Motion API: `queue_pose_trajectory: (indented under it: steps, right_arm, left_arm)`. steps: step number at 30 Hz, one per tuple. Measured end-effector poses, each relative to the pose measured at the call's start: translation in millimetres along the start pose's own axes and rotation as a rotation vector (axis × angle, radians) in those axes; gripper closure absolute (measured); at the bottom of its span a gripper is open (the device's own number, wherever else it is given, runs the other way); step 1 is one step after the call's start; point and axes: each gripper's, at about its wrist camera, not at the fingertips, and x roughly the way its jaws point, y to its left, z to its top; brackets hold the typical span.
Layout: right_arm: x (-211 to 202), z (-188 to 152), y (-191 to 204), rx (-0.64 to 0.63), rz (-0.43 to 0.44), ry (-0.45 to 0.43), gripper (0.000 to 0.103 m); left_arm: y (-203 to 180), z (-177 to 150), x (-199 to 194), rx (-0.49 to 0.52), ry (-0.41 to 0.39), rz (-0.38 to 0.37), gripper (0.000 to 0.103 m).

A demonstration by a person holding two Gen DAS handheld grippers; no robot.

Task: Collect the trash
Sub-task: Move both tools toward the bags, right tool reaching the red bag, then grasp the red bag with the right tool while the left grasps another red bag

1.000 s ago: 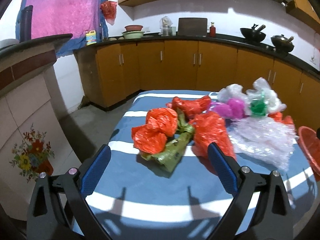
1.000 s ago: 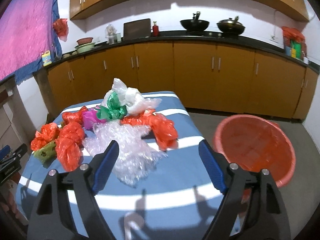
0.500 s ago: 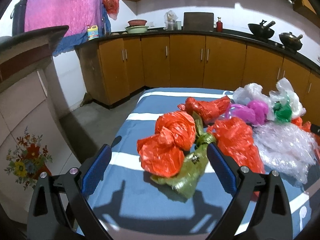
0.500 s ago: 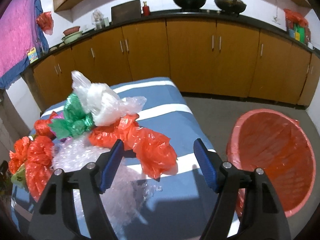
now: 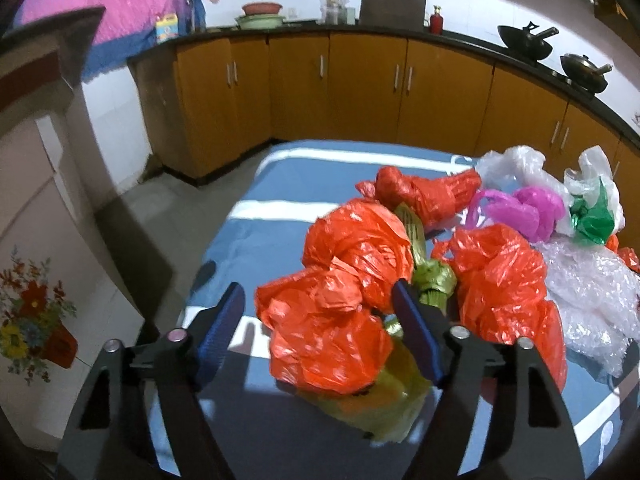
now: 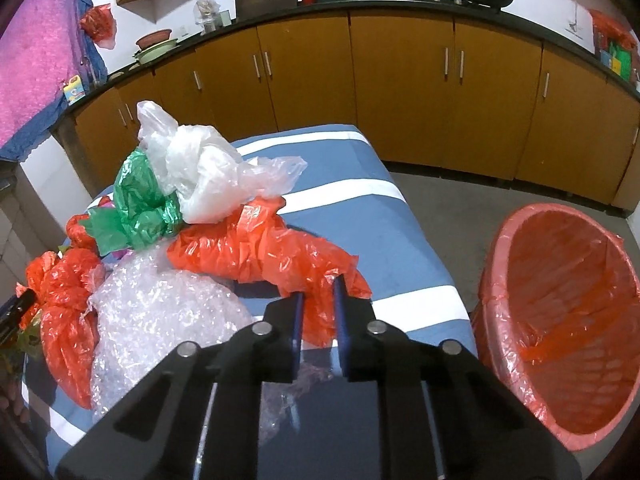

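Only the right view shows the bin (image 6: 560,320) (right gripper (image 6: 318,300) closing on an orange bag (image 6: 260,248)).

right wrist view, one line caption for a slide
Right gripper jaws closing on an orange bag, lined bin beside the table.

A heap of crumpled plastic bags (image 6: 256,248) lies on the blue-and-white striped table (image 6: 360,208). Right of the table, on the floor, stands a red plastic basket lined with red film (image 6: 560,320). Behind both runs a row of brown wooden cabinets (image 6: 400,92).
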Motion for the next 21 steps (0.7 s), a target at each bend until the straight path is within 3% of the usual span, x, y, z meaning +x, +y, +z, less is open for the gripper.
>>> queue_pose_trajectory:
  steps: [3, 7, 8, 13, 21]
  right_arm:
    - [-2.7, -0.8, 0.1, -0.007, 0.002, -0.008, 0.091]
    - [-9.7, -3.2, 0.6, -0.007, 0.007, -0.018, 0.092]
    - [-11.8, -4.1, 0.8, -0.006, 0.009, -0.02, 0.093]
    - [-23.7, -5.5, -1.4, -0.006, 0.02, -0.037, 0.093]
    - [-47.5, -5.7, -6.7, 0.001, 0.044, -0.071, 0.094]
  left_arm:
    - [1.5, -3.8, 3.4, -0.001, 0.021, -0.026, 0.046]
    - [0.0, -6.1, 3.4, 0.018, 0.029, -0.043, 0.079]
    - [-0.2, -6.2, 2.3, 0.02, 0.03, -0.048, 0.082]
    - [-0.6, -3.2, -5.7, 0.034, 0.007, -0.046, 0.093]
    - [-2.4, 4.3, -29.0, 0.028, -0.049, -0.053, 0.094]
